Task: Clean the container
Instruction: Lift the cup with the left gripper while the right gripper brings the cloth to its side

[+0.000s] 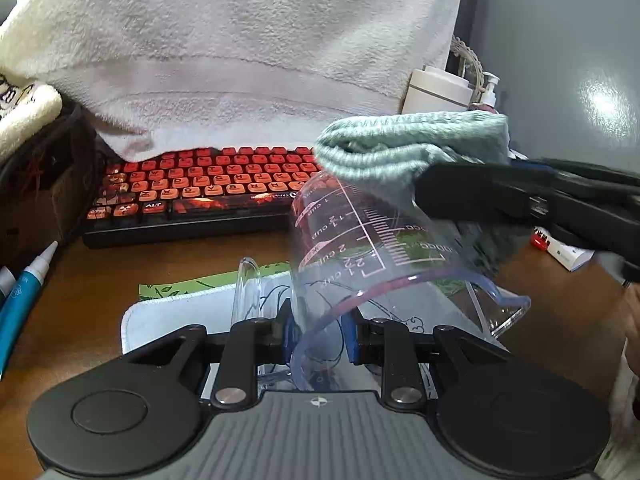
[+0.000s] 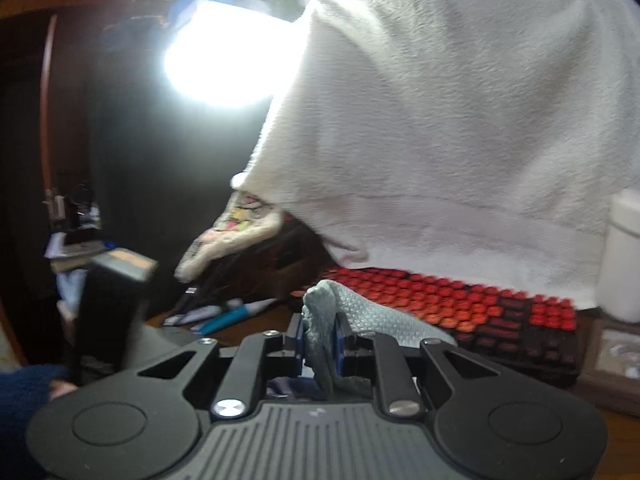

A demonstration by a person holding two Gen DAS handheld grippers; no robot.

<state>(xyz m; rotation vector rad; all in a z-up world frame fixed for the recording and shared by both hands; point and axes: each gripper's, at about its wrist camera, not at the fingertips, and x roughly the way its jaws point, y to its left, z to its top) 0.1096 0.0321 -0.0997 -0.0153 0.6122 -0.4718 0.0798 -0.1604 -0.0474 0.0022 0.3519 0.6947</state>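
A clear plastic measuring cup (image 1: 360,248) with white scale marks hangs tilted above the desk, its rim toward my camera. My left gripper (image 1: 320,336) is shut on the cup's rim wall. A pale green cloth (image 1: 400,148) rests against the cup's far end, pinched by my right gripper (image 1: 432,196), which comes in from the right. In the right wrist view the right gripper (image 2: 320,340) is shut on the same green cloth (image 2: 380,320), which bunches between the blue pads (image 2: 339,342). The cup is out of sight in that view.
A red-keyed keyboard (image 1: 208,188) lies behind the cup under a draped white towel (image 1: 240,52). A white mat (image 1: 176,316) covers the wooden desk (image 1: 88,296) below. Blue tubes (image 1: 20,300) lie at left, white bottles (image 1: 436,92) at back right, and a bright lamp (image 2: 224,60) glares.
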